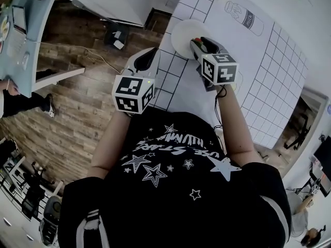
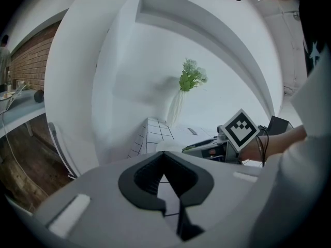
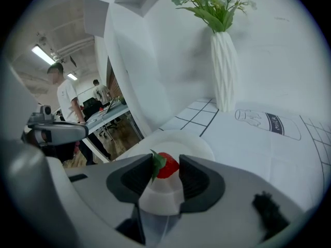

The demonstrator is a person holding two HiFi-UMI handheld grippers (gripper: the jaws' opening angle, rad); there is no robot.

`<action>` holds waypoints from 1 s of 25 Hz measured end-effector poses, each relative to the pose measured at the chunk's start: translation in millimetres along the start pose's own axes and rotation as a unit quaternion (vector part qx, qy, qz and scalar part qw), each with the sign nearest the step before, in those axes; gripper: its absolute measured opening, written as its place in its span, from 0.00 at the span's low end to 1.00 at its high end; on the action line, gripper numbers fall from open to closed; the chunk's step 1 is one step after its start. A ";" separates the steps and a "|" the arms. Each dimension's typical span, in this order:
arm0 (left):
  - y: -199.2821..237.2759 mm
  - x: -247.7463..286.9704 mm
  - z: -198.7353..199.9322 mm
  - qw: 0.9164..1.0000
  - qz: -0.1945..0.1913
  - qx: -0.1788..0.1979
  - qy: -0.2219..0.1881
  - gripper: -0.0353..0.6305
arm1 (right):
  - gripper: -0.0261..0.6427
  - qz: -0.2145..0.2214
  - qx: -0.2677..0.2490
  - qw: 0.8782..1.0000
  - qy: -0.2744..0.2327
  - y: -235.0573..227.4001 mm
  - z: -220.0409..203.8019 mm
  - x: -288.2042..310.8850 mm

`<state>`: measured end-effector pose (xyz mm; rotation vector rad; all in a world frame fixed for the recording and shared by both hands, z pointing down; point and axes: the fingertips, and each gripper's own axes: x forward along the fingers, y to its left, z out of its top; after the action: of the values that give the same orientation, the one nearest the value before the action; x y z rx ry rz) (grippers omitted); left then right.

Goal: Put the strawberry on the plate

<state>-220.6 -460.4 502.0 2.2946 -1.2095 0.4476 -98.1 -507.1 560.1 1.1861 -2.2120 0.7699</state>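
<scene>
A red strawberry (image 3: 167, 165) with green leaves sits between the fingers of my right gripper (image 3: 165, 170), which is shut on it. Right under it lies the white plate (image 3: 195, 142), and the berry hangs just above the plate's near part. In the head view the right gripper (image 1: 197, 41) reaches over the plate (image 1: 182, 34) at the table's left side. My left gripper (image 1: 150, 56) hovers at the table's left edge, beside the plate; its jaws meet with nothing in them (image 2: 164, 156).
A white gridded mat (image 1: 269, 61) with a milk bottle drawing (image 1: 247, 15) covers the table. A white vase with green sprigs (image 3: 225, 71) stands at the back by the wall. Wooden floor (image 1: 77, 107) lies left of the table, with desks and people beyond.
</scene>
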 end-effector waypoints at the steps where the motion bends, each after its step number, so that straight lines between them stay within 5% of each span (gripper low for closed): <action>1: -1.5 -0.6 -0.7 1.000 0.000 0.000 0.001 0.07 | 0.29 0.002 0.000 1.000 0.002 0.2 -0.9 -0.1; 16: -31.1 -14.5 -1.0 1.000 0.026 0.009 -0.009 0.07 | 0.29 0.030 -0.005 0.999 -0.029 1.5 6.2 -30.9; 25: -99.9 -10.6 -3.1 0.999 0.020 0.022 -0.021 0.07 | 0.29 0.047 -0.007 0.998 -0.049 -17.8 -14.3 -93.9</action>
<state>-143.3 -403.8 471.4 2.3325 -1.2799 0.4462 -34.6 -452.2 512.3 1.1427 -2.3642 0.7463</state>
